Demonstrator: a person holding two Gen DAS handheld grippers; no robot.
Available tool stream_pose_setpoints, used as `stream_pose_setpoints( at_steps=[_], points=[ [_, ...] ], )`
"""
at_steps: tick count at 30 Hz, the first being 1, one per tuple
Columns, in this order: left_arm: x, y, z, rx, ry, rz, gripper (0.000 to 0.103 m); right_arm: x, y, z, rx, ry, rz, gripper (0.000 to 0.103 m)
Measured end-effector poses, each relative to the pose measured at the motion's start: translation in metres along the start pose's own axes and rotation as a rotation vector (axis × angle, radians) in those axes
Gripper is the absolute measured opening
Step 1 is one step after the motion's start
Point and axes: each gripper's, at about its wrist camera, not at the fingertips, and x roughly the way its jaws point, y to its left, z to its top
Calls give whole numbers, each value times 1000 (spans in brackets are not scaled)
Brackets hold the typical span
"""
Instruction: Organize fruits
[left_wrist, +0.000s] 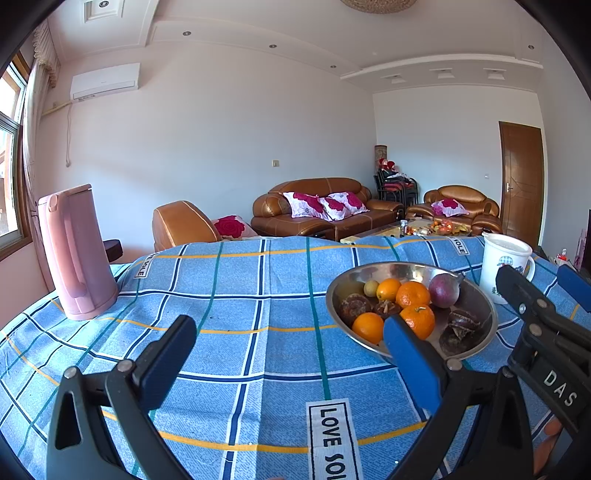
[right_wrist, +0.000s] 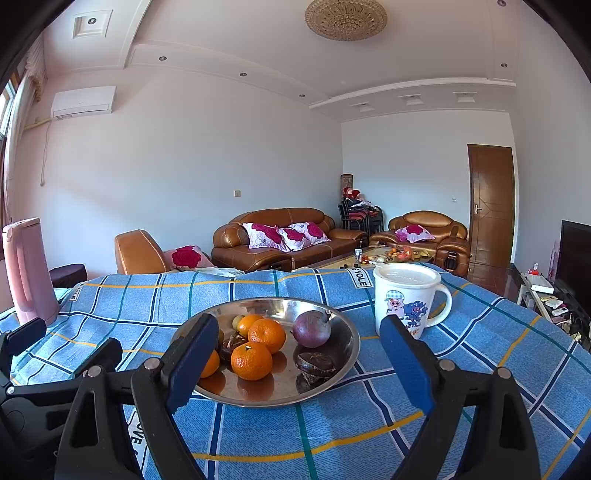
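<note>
A shiny metal bowl (right_wrist: 347, 354) (left_wrist: 484, 314) stands on the blue checked tablecloth. It holds several oranges (right_wrist: 252, 361) (left_wrist: 413, 294), a purple round fruit (right_wrist: 312, 328) (left_wrist: 444, 290), a small yellow-green fruit (left_wrist: 371, 287) and several dark brown wrinkled fruits (right_wrist: 316, 363) (left_wrist: 355, 306). My right gripper (right_wrist: 295, 365) is open just in front of the bowl, its blue-padded fingers either side of the near rim, nothing between them. My left gripper (left_wrist: 291, 350) is open over bare cloth to the left of the bowl, empty. The right gripper (left_wrist: 543, 291) also shows at the right edge of the left wrist view.
A white lidded mug (right_wrist: 406, 299) (left_wrist: 502, 266) with a cartoon print stands right behind the bowl. A pink kettle (left_wrist: 75, 254) (right_wrist: 27, 269) stands at the table's far left. Brown sofas (right_wrist: 280, 240) and a low table lie beyond the far table edge.
</note>
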Motion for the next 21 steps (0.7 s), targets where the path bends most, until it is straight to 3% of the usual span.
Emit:
stream_pose_setpoints(
  at_steps=[21],
  points=[
    [1, -2, 0, 3, 2, 0, 103, 0, 0, 0, -2, 0, 2, 90]
  ],
)
